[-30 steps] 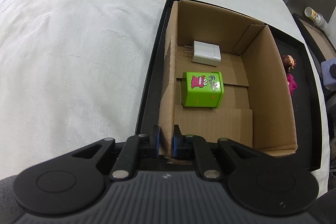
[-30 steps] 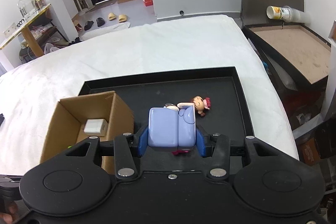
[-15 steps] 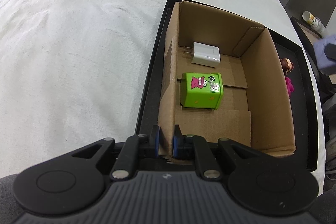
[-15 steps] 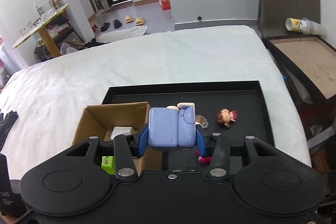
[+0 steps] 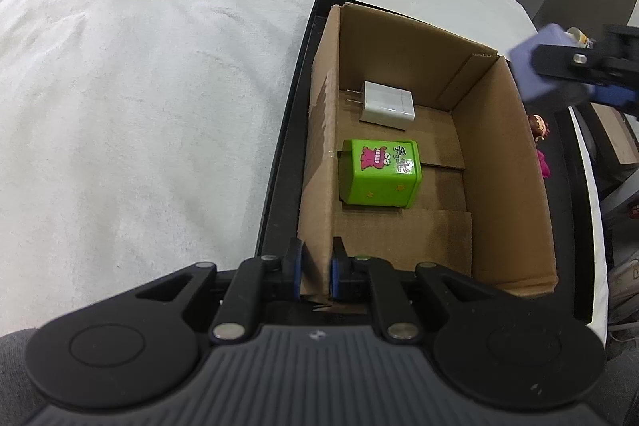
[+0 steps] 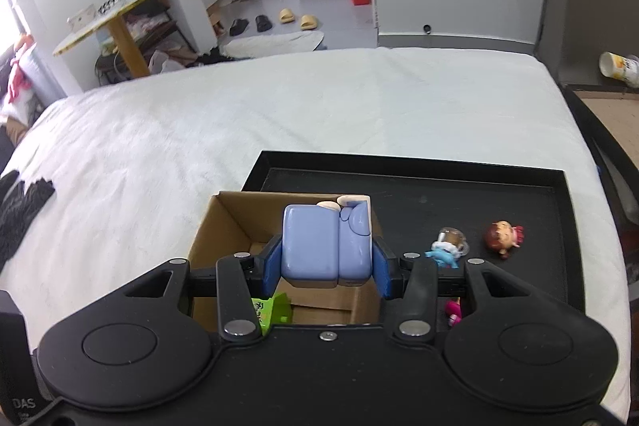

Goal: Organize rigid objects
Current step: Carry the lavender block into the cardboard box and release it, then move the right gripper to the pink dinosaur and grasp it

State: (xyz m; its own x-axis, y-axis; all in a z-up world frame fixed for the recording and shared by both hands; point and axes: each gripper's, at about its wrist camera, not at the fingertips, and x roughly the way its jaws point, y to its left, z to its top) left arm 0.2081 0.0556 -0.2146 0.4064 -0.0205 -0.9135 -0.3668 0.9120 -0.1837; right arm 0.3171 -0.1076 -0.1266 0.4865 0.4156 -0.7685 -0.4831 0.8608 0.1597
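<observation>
My left gripper (image 5: 315,276) pinches the cardboard box (image 5: 507,162) wall steady; my right gripper's (image 6: 325,266) fingers carry the blue block (image 6: 323,246) above it.

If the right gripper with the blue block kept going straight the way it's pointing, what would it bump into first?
Probably the cardboard box. The right gripper, shut on the blue block, points down toward the box's open top, so the block would likely meet the box's inside or far wall first. Depth is hard to judge here.

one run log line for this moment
left gripper: shut on cardboard box wall | right gripper: shut on blue block, over box
</observation>
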